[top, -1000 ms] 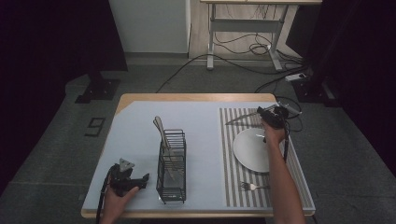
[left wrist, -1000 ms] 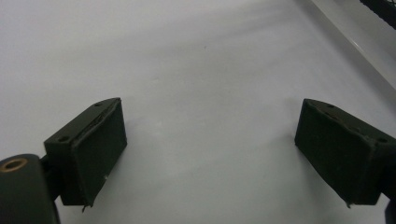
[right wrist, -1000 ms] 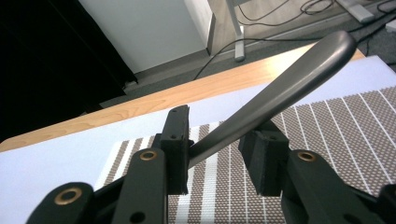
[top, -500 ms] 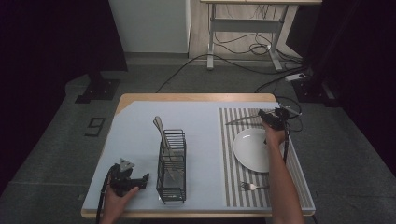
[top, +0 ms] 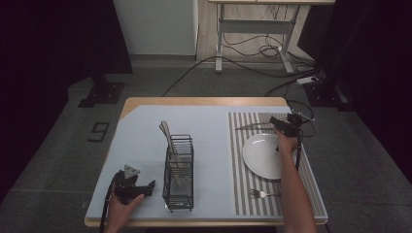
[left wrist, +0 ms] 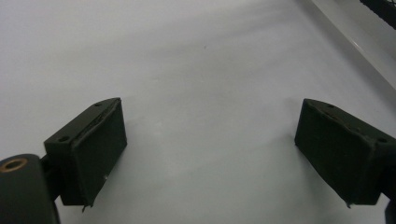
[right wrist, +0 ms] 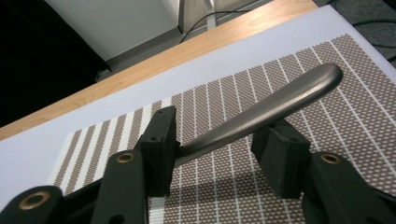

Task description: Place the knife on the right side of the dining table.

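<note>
We have set the knife (right wrist: 261, 114) on the striped placemat (top: 241, 170) beyond the plate (top: 260, 155), so our right gripper (right wrist: 219, 151) has just been loosening around its handle, while our left gripper (left wrist: 210, 144) rests idle, jaws apart.

black gripper (right wrist: 219, 154), brass screws; bare forearms

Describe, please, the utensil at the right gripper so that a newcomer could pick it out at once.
Start at the striped placemat on the table's right half, then go to the white plate on it. Just beyond the plate's far rim lies a long grey metal utensil, between the right gripper's jaws. Unlike the small fork near the front edge, it lies crosswise.
</note>
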A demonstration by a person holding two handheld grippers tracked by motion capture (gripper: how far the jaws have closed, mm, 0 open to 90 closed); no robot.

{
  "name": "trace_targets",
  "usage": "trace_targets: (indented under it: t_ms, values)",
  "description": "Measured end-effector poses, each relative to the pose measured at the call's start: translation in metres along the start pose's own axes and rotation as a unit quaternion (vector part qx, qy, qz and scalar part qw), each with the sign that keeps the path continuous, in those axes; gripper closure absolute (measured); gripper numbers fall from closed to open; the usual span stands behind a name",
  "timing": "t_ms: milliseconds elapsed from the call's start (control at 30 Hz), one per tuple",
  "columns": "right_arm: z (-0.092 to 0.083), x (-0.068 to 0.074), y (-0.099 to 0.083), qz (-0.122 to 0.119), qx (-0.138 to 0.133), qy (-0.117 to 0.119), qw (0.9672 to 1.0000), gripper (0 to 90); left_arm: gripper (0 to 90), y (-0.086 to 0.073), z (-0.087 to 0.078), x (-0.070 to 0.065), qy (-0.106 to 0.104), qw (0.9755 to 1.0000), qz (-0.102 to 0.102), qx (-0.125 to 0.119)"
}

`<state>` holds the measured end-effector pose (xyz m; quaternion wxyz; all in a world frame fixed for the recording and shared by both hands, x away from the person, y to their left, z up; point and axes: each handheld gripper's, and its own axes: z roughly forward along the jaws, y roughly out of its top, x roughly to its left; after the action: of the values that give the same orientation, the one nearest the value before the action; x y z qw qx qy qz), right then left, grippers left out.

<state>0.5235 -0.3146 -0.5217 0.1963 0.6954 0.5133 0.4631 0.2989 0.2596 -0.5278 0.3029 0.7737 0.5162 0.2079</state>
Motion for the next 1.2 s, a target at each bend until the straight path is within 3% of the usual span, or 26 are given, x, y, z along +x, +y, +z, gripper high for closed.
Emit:
trace_targets:
  t_ms: [433,633,767,867,1067,1200]
  values:
    - [0.003,-0.006,-0.004,0.041,0.042,-0.041,0.9974,44.5,8.6,0.000,0.000,0.000,0.000,1.0000,0.000,0.000]
    - [0.001,-0.004,-0.001,0.036,0.058,-0.060,0.9959,41.3,8.6,0.000,0.000,0.000,0.000,1.0000,0.000,0.000]
    - [-0.002,-0.004,0.001,0.021,0.073,-0.077,0.9942,40.7,8.6,0.000,0.000,0.000,0.000,1.0000,0.000,0.000]
    - [-0.005,-0.005,0.004,0.020,0.080,-0.068,0.9943,40.5,8.6,0.000,0.000,0.000,0.000,1.0000,0.000,0.000]
    - [-0.007,0.004,0.013,-0.019,0.050,-0.026,0.9982,40.2,8.6,0.000,0.000,0.000,0.000,1.0000,0.000,0.000]
    - [0.002,0.007,0.015,-0.023,0.069,-0.007,0.9973,38.0,8.6,0.000,0.000,0.000,0.000,1.0000,0.000,0.000]
